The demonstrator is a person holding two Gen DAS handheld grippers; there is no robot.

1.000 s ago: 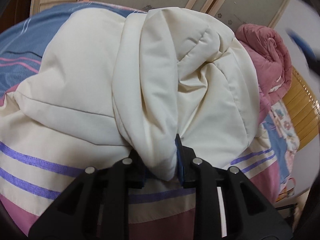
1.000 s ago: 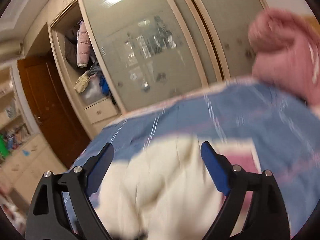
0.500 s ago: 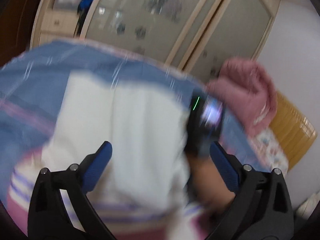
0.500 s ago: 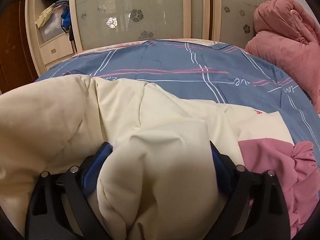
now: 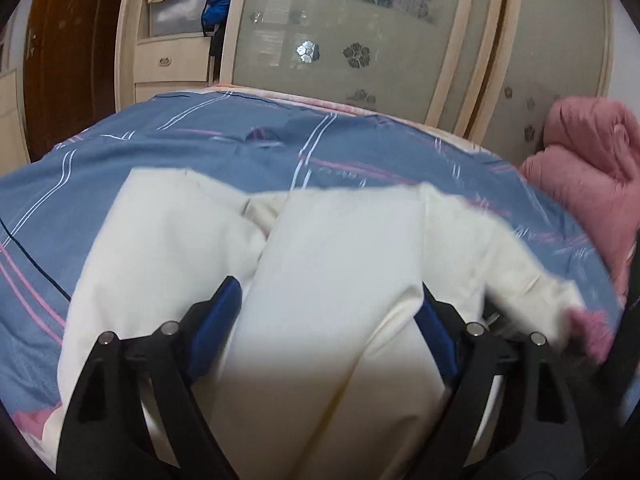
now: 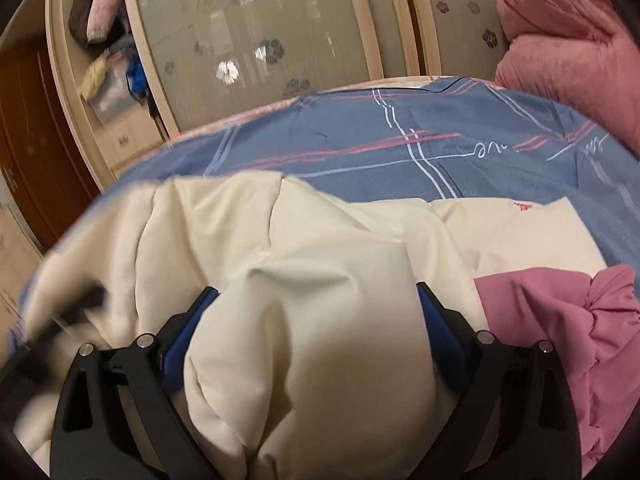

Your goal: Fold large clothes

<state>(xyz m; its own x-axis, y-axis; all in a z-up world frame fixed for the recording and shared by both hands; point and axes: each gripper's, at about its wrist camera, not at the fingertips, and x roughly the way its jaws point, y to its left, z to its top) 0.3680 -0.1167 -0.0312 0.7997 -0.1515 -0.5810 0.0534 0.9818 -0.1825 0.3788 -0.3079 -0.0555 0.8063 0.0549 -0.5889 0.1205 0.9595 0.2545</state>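
both grippers, left gripper point(image 5: 328, 304) and right gripper point(image 6: 316, 304), have jaws spread wide around thick folds of the cream jacket point(image 5: 320, 264) on the bed point(image 6: 400, 148). i judge a fold is mid-way; next both must pinch. whether the pads touch cloth is hidden; edges blur.

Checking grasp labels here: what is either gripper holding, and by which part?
Nothing clamped: left gripper and right gripper stand open astride folds of the cream jacket.

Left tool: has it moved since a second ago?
Yes. The left tool has let go, opened around the cream jacket and tilted up: the wardrobe doors now fill the upper frame.
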